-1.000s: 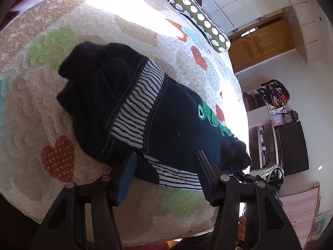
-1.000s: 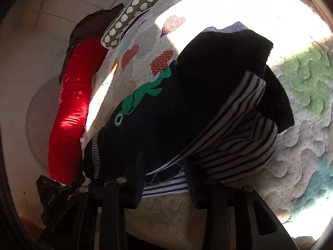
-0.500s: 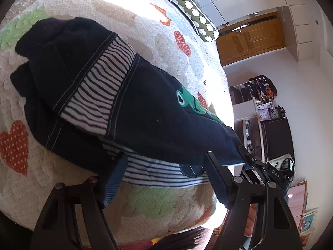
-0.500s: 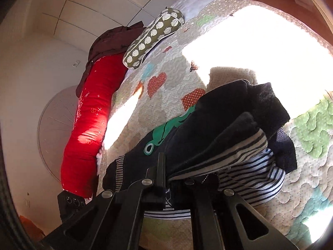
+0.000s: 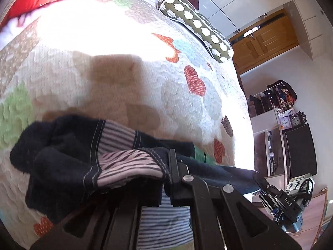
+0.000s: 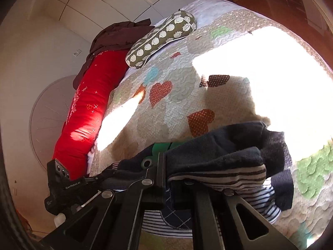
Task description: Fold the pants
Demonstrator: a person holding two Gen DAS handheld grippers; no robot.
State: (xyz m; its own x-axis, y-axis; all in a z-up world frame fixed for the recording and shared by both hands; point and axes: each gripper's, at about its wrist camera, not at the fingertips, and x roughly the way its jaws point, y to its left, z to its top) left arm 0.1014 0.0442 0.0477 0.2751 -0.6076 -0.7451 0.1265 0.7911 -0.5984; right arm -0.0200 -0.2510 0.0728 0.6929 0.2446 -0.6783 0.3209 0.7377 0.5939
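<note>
The pants [image 5: 68, 158] are dark navy with black-and-white striped panels and a green print. They lie bunched on the quilt at the near edge of the bed and also show in the right wrist view [image 6: 224, 156]. My left gripper [image 5: 164, 177] is shut on the near edge of the pants, with striped fabric draped over its fingers. My right gripper [image 6: 177, 179] is shut on the same near edge further along, and holds it raised off the quilt. Each gripper shows in the other's view, close beside it.
The bed has a cream quilt [image 5: 116, 66] with red hearts and green patches. A green spotted cushion [image 5: 195, 25] and a long red bolster [image 6: 87, 112] lie at its far side. Shelves, a clock and a wooden door stand beyond the bed's right edge.
My left gripper was open and has closed on the pants' edge. My right gripper has stayed shut on them. Both have lifted the near edge, so the pants now sit low in each view.
</note>
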